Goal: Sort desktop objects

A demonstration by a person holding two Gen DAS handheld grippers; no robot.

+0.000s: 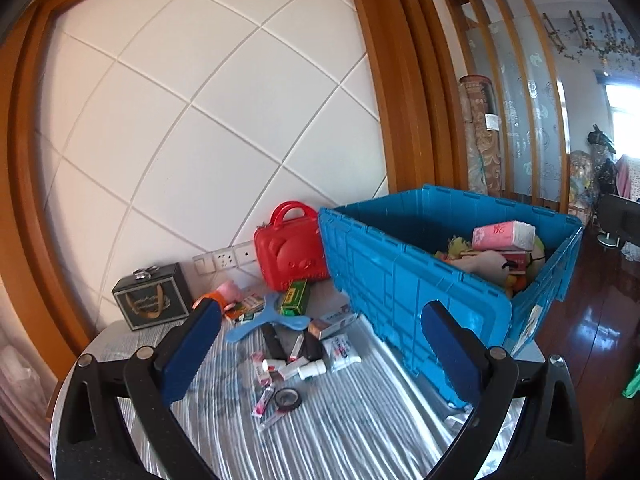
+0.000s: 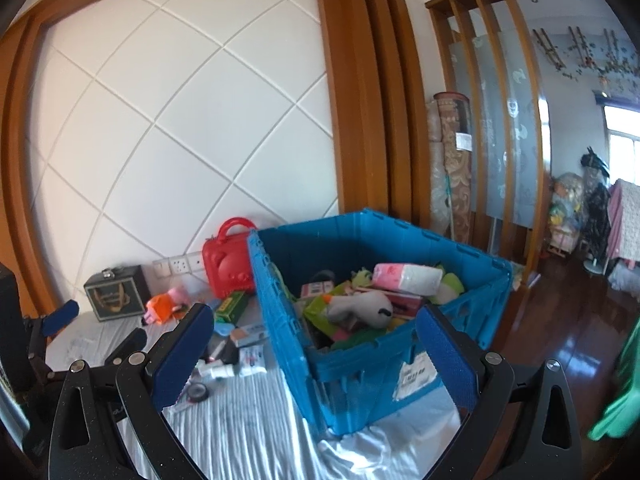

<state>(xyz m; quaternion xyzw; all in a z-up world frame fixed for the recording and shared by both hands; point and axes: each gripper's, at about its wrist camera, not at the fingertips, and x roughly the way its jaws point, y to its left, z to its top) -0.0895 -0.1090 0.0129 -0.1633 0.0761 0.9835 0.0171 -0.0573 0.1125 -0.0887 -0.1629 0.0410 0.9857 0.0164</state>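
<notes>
A blue plastic crate (image 1: 404, 280) stands on the table's right side and holds soft toys and a pink tissue pack (image 1: 503, 235); it also shows in the right wrist view (image 2: 360, 364). Small objects lie left of it: a blue boomerang (image 1: 267, 322), a green box (image 1: 295, 297), a tape roll (image 1: 287, 399), a white bottle (image 1: 312, 369), several sachets. My left gripper (image 1: 320, 344) is open and empty above the striped cloth, short of the pile. My right gripper (image 2: 316, 354) is open and empty, in front of the crate's near corner. The left gripper (image 2: 96, 326) shows at the right view's left edge.
A red toy case (image 1: 291, 250) leans at the wall behind the pile. A dark gift box (image 1: 154, 298) stands at the back left, with a pink pig toy (image 1: 225, 292) beside it. Wall sockets (image 1: 224, 258) sit behind. The table edge and wood floor (image 1: 580, 332) lie to the right.
</notes>
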